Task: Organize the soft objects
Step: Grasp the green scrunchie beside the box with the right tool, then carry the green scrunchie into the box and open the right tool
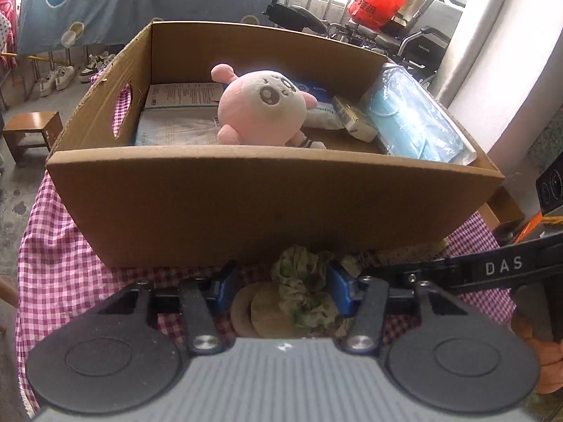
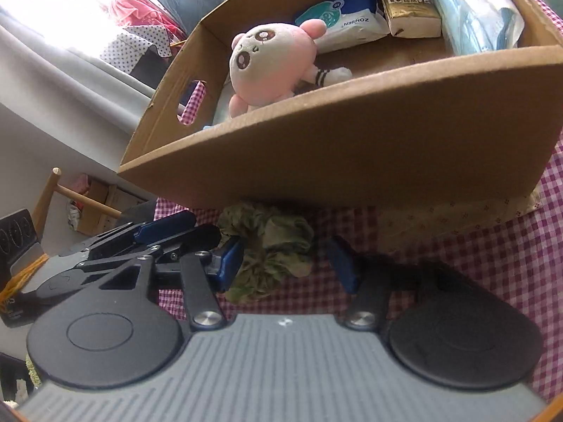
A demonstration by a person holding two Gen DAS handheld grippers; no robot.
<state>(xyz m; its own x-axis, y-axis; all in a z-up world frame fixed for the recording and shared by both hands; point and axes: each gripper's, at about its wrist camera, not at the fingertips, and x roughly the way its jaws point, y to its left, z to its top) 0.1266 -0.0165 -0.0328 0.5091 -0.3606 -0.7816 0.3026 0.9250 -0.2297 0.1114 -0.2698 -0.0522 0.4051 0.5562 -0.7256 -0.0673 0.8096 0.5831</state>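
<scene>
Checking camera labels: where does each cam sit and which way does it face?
Left wrist: on left gripper, facing the cardboard box; own fingers straddle the green cloth, right gripper intrudes at right.
Right wrist: on right gripper, facing the box from its right; left gripper at left.
Shared: box, cloth, pink plush, checked tablecloth.

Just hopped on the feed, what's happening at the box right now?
A person is working a claw in each hand over a crumpled green cloth lying on the checked tablecloth in front of the cardboard box. The left claw and right claw both straddle the cloth, which isn't lifted yet. The pink plush toy and several packets already sit inside the box.
</scene>
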